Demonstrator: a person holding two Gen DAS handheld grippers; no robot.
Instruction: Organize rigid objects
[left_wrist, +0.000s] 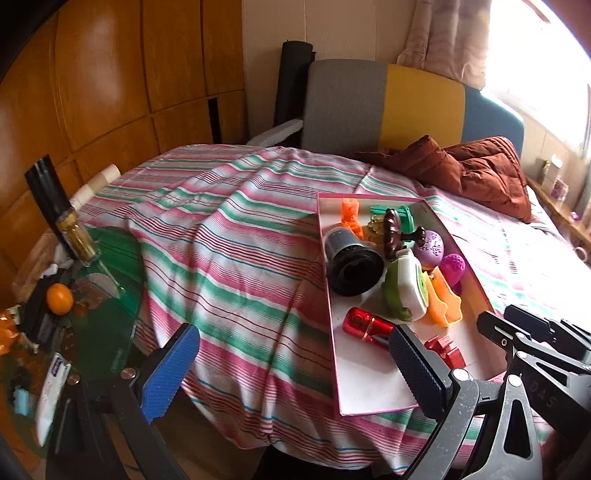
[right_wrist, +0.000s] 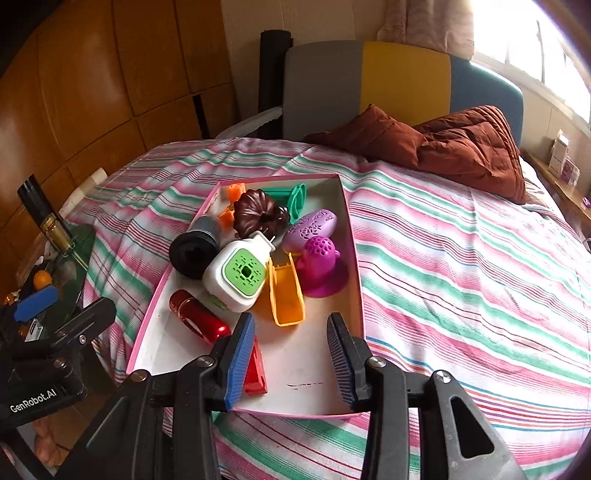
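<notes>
Both claws, left (left_wrist: 291, 365) and right (right_wrist: 291, 354), open and empty over pink tray's (right_wrist: 354, 258) near edge

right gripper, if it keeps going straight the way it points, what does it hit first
Most likely the bare white floor of the pink tray, just short of the orange scoop. The right gripper is open and empty; depth is hard to judge.

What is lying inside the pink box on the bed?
Inside the pink box: a black cylinder, red bottle, white-green device, orange scoop, magenta cup, brown mould. Pieces beneath this pile are covered.
</notes>
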